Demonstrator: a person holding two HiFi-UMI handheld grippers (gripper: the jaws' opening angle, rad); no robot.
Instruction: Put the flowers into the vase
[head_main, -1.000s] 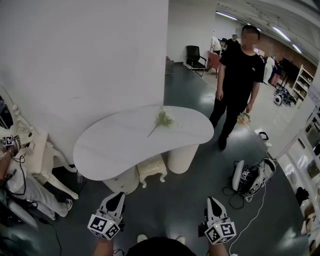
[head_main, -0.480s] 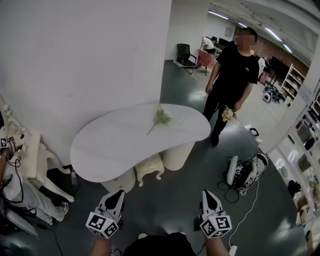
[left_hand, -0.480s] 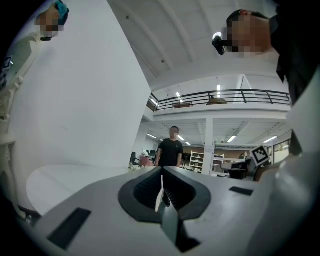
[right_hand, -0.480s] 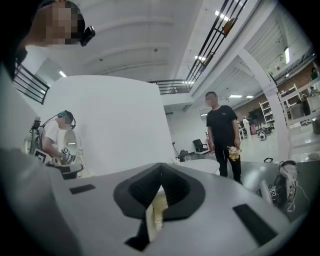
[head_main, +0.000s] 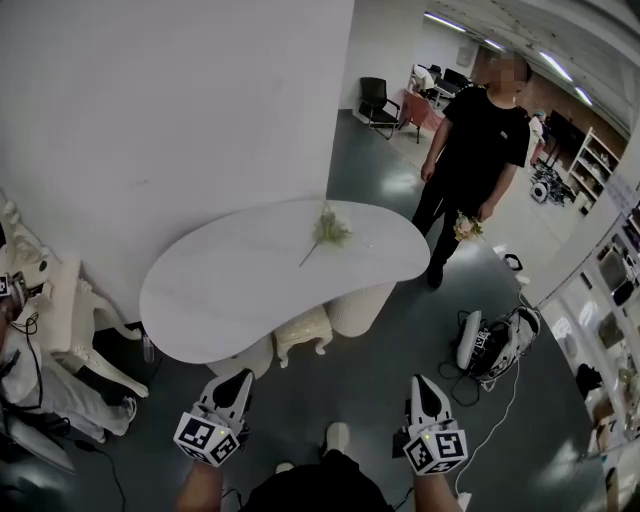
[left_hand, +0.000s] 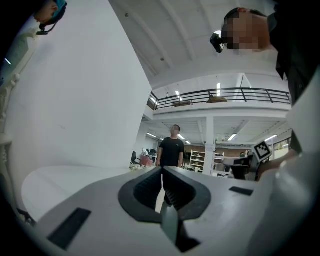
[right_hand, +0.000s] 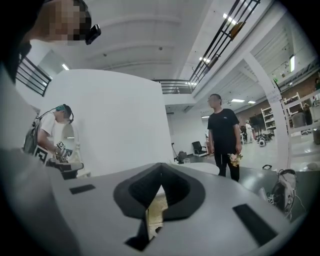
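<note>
The flower sprig (head_main: 326, 230) lies flat on the white kidney-shaped table (head_main: 220, 300), well ahead of both my grippers and roughly between their lines of aim, with its stem end pointing back toward me. More flowers, a small bouquet (head_main: 465, 226), hang in the hand of a person in black (head_main: 478, 150) who stands past the table's far end, ahead of my right gripper (head_main: 422, 383) and off to its right. My left gripper (head_main: 237, 380) has its jaws pressed together with nothing between them; in the left gripper view the person in black shows straight beyond the tips. My right gripper's jaws are likewise closed tip to tip and carry nothing. Both grippers are short of the table's near edge and well apart from each other. Under the table, ahead and between my two pairs of jaws, stands a small cream stool (head_main: 302, 335). To the right of my right jaws a bag with cables (head_main: 492, 352) rests on the grey floor (head_main: 370, 400). A white wall (head_main: 170, 110) rises behind the table
</note>
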